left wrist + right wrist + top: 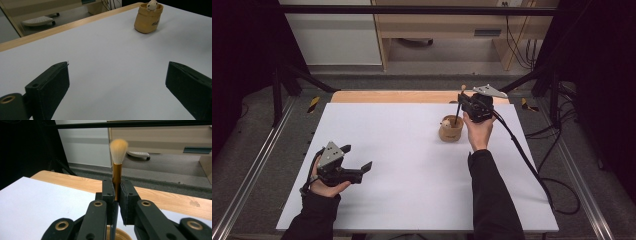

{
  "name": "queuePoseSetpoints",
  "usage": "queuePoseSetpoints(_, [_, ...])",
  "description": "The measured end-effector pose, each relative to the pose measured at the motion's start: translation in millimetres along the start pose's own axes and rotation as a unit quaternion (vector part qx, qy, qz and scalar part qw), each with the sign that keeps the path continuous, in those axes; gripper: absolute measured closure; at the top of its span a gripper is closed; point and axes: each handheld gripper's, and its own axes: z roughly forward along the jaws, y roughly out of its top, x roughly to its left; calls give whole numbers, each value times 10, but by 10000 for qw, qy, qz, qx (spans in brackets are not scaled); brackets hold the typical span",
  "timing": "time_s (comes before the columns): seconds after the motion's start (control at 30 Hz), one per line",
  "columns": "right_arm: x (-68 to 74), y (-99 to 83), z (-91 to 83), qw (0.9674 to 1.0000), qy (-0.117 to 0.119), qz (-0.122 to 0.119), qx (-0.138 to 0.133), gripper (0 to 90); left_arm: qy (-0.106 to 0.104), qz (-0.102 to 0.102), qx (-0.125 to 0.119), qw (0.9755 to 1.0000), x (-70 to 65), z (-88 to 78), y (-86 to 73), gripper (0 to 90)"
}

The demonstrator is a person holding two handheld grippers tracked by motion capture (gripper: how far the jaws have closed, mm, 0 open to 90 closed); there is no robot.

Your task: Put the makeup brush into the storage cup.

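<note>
White tabletop [412, 170], wood edge at the far side. Left gripper [357, 160] sits low near the front-left corner, jaws wide apart, nothing btwn them. Further right, a tan pot [451, 129] w/ a small pale figure on its rim stands right of centre. Right gripper [117, 192] is directly above it, jaws clamped on a brush [117, 167]: gold ferrule, pale fluffy tip up, dark handle reaching down into the pot. Looks like brush & pot work; best to keep it vertical, move straight, don't tip the pot.
</note>
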Motion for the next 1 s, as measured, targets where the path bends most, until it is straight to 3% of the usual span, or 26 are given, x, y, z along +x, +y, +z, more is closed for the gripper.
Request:
queuePoseSetpoints(0.57, [-16,-182,126,9997,7,-22,260,835,6,-20,-35,10000,1,-15,6,47])
queuePoseSetpoints(1.0, [-66,-355,201,9984,-7,98,553,833,-5,-3,-28,10000,-12,-5,3,48])
